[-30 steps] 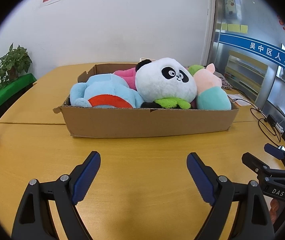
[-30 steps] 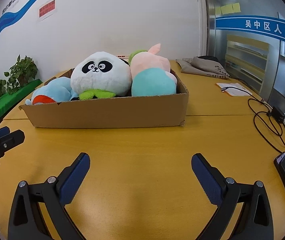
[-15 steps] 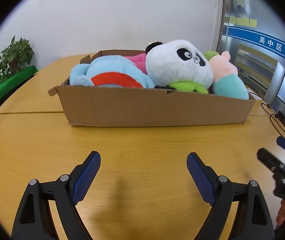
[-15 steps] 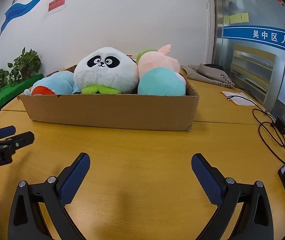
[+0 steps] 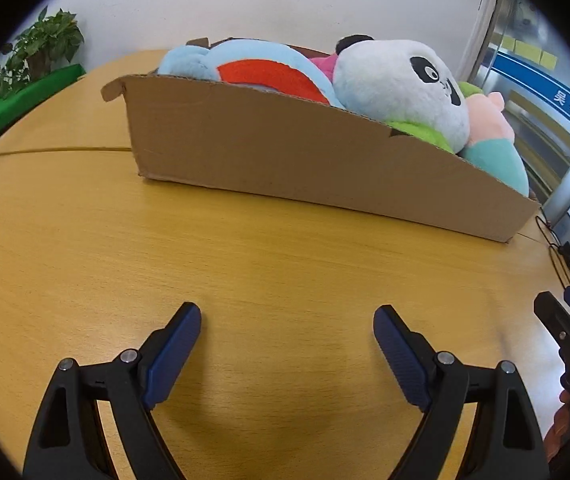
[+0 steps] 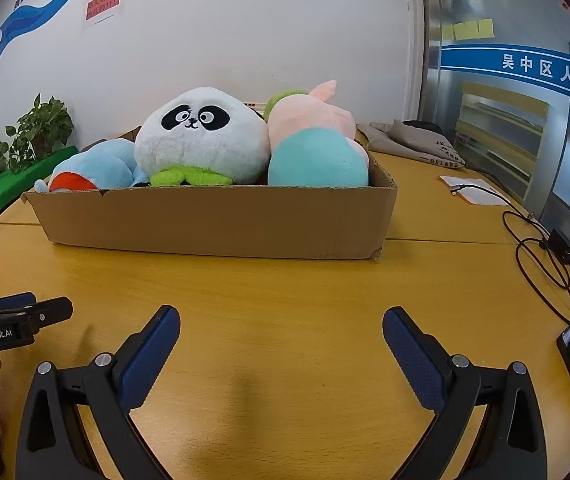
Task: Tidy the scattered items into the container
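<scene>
The left gripper (image 5: 287,320) sits low in its frame, jaws spread wide and holding nothing above the bare wooden table (image 5: 85,248). The right gripper (image 6: 281,322) is likewise wide apart and empty (each one shows at the other view's edge). The cardboard box (image 6: 221,220) stands mid-frame, filled with a panda plush (image 6: 201,136), a blue plush (image 6: 101,166) left of it and a pink-and-teal plush (image 6: 317,148) on its right.
</scene>
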The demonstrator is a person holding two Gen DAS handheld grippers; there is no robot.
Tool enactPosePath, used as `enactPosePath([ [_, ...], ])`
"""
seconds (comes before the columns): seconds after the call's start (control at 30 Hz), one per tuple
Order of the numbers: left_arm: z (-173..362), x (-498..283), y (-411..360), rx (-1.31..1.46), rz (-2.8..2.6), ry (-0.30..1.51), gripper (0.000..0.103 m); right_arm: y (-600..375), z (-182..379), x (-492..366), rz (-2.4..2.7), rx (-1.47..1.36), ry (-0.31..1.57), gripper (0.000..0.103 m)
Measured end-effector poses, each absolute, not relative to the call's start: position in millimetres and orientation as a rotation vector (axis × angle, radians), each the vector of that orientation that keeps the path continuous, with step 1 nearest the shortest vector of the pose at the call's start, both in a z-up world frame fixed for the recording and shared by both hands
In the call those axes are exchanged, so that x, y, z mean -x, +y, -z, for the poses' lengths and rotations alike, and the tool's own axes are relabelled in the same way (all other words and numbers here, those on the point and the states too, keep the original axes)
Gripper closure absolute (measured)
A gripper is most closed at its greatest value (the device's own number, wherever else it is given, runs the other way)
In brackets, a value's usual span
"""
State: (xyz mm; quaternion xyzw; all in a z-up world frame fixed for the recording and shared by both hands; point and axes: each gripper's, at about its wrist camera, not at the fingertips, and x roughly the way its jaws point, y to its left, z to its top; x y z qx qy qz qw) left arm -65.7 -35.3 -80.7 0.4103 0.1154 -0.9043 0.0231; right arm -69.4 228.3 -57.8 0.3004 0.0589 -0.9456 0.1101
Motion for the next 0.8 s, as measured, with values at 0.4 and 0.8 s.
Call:
enactPosePath([
  [0.4,76.4,61.1,-20.2,-1.244,2.805,0.202,0.015,227.1,58.3,70.4,2.773,-0.887,0.176,0.0],
  [0.8,59.4,51.6,-13.7,-1.054,2.866,0.111,0.015,226.4,56.2,68.8,2.772,-0.86,0.172,0.0],
])
